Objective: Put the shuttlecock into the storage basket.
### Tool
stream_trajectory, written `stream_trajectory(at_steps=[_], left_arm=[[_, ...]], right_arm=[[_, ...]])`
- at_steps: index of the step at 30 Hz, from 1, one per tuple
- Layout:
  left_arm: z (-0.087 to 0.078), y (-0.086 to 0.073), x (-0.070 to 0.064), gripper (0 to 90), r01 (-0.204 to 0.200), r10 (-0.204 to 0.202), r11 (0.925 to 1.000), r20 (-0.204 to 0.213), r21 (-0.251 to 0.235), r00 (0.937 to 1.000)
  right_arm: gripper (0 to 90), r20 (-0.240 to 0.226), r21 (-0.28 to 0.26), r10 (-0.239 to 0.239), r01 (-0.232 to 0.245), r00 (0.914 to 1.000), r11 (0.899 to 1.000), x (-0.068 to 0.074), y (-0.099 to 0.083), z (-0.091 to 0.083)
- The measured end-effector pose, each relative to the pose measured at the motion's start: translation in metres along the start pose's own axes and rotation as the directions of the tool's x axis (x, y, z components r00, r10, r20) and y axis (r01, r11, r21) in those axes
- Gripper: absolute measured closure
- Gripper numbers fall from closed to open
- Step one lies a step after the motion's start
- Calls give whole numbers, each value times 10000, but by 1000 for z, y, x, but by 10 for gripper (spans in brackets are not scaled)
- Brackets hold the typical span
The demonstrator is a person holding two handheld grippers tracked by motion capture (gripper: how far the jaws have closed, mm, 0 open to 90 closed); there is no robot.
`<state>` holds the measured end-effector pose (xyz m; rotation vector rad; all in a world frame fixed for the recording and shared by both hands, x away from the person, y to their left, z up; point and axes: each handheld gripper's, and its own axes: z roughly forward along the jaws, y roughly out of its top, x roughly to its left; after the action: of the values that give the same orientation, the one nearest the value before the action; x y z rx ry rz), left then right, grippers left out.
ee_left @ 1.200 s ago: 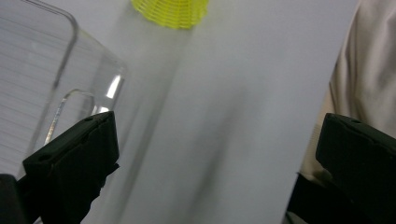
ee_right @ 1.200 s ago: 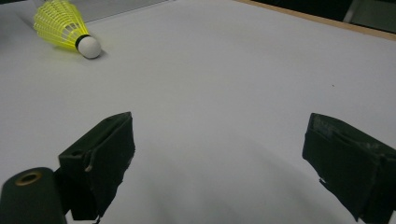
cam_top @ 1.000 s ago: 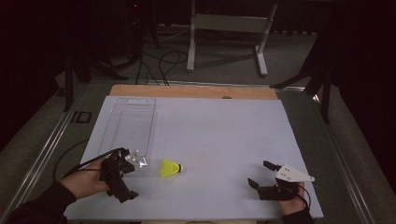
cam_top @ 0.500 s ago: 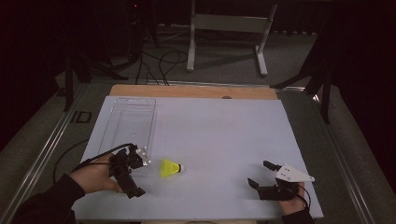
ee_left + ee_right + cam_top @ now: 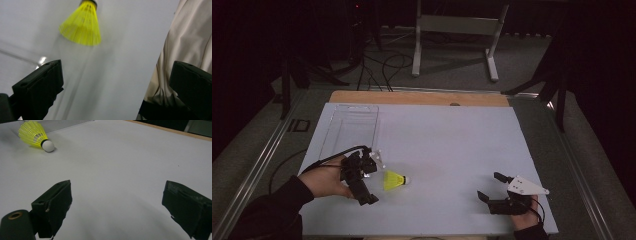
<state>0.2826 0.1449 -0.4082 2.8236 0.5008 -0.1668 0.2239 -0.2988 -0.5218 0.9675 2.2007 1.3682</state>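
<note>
A yellow shuttlecock (image 5: 393,180) with a white cork lies on its side on the white table, cork pointing right. My left gripper (image 5: 374,179) sits just left of it, open, its jaws standing wide on either side of the skirt's end without touching it. In the left gripper view the shuttlecock (image 5: 82,25) lies ahead of the open left gripper (image 5: 117,82). My right gripper (image 5: 491,186) rests open near the table's front right corner, nothing between its jaws. In the right gripper view the shuttlecock (image 5: 35,135) lies far off at upper left of the right gripper (image 5: 117,200).
A clear plastic tray (image 5: 333,131) lies on the table's back left, just behind my left hand. A wooden strip (image 5: 417,97) runs along the far edge. Beige fabric (image 5: 187,45) hangs beyond the table's near edge. A metal stand (image 5: 452,25) stands on the floor behind.
My left gripper has moved right toward the shuttlecock, its jaws now flanking the skirt's end. The right gripper and the shuttlecock have stayed put.
</note>
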Motion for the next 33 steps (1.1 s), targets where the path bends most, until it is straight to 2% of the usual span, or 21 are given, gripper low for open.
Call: stream_trajectory(at_steps=[4,13,14,18,19,29,33], left_arm=[[-3,10,3,2,-195,194,9996,-96,-185,9998],[-3,26,8,2,-453,454,9970,7,-635,9990],[-2,31,8,2,-716,714,9943,-47,-789,9974],[0,38,10,2,-831,828,9918,-66,-968,9965],[1,39,10,2,-842,826,9912,-191,-1017,9964],[11,56,18,2,-1172,1203,9844,159,-1312,9926],[19,62,19,3,-1349,1375,9820,102,-1325,9905]], right_arm=[[92,-11,-5,12,-12,10000,10000,0,0,0],[92,-36,-15,-12,12,10000,10000,0,0,1],[92,-44,-7,2,-2,10000,10000,0,0,1],[92,-56,2,-6,6,10000,10000,0,0,1],[93,-77,3,11,-11,10000,10000,0,-1,1],[92,-125,-2,28,-28,9999,10000,0,0,1],[93,-137,-1,56,-56,9999,10000,0,-1,1]])
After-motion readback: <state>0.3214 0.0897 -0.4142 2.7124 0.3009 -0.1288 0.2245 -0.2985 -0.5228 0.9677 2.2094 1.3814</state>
